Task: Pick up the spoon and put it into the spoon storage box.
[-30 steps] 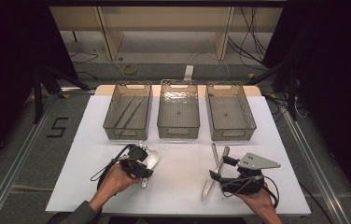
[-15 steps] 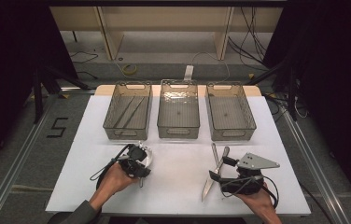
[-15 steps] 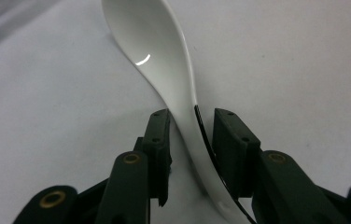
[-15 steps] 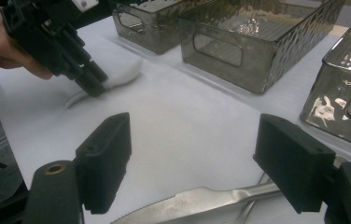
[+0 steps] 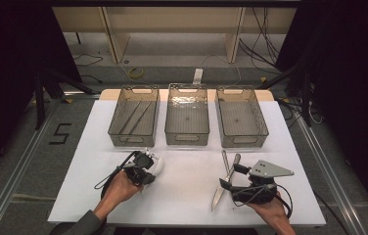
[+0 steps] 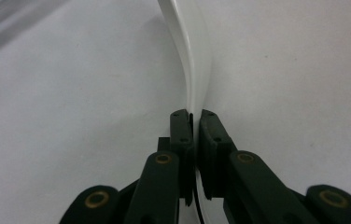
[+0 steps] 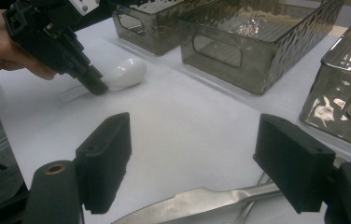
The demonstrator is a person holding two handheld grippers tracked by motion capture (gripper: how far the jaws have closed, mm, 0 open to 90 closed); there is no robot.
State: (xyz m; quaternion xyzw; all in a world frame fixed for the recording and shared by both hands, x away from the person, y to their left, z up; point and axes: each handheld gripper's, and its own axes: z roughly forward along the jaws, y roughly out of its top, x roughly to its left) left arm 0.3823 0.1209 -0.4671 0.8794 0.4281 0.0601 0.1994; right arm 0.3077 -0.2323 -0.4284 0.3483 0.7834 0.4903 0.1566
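My left gripper (image 6: 193,122) pinches the handle of a white spoon (image 6: 193,60), its jaws having just been closing until the black pads press flat on either side of that thin, glossy strip; from the right gripper view the spoon's (image 7: 123,73) rounded bowl lies smooth and porcelain-like on the matte white table (image 5: 187,196), just in front of the three bins. My right gripper (image 7: 201,161) stands spread wide, its blocky black jaws apart with nothing between them, hovering just over a serrated steel knife (image 7: 197,201) whose dull silver blade lies flat beside a second piece of metal cutlery (image 5: 225,161). The three bins are smoked translucent plastic with rippled walls and cut-out handles: the left bin (image 5: 134,117) holds slim dark sticks laid along its length, the middle bin (image 5: 187,115) and right bin (image 5: 241,117) show bare floors. Between my two hands the tabletop is open and flat, and the near edge runs close under both wrists, while the bins wall off the far side.
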